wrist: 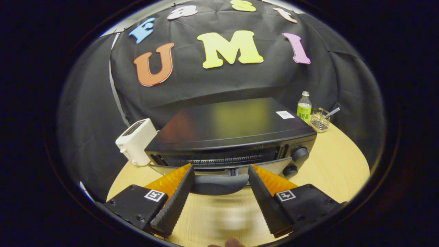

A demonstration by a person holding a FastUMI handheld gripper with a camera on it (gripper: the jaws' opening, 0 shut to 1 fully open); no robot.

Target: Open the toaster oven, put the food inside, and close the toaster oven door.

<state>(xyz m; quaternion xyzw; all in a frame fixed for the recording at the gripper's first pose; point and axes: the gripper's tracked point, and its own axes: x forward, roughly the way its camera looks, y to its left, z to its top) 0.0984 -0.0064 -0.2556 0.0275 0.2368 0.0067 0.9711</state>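
1. The toaster oven (236, 137) sits in the middle of the wooden table (339, 161), and I'll place everything else off it. It's a black box with a flat, shiny top that has a small white sticker (285, 114) near its back right corner.

2. The gripper (221, 171) sits right at the oven's front, fingers spread wide. Nothing is pinched between them.

3. The oven door (219, 168) looks tipped partway open, with a gap along its top edge showing the slotted interior behind. The door's dark curved handle (219, 184) lies across the gap between the two fingers, spanning tip to tip. I can't tell for sure whether the fingertips are actually touching the handle or the door, but they're right up against it.

4. Two round black knobs (299, 153) are stacked on the oven's right front panel, just past the right finger's tip.

5. Left of the oven, just beside its front left corner, stands a white pop-up toaster (135, 140).

6. Behind the oven's right rear corner there's a clear bottle with a green label (304, 108), and right next to that a small wire basket (319, 120) with a light stick-like thing poking out of it.

7. Nearer than the oven, below the fingers, a blurry bit of the person's hand (233, 243) peeks in over the table.
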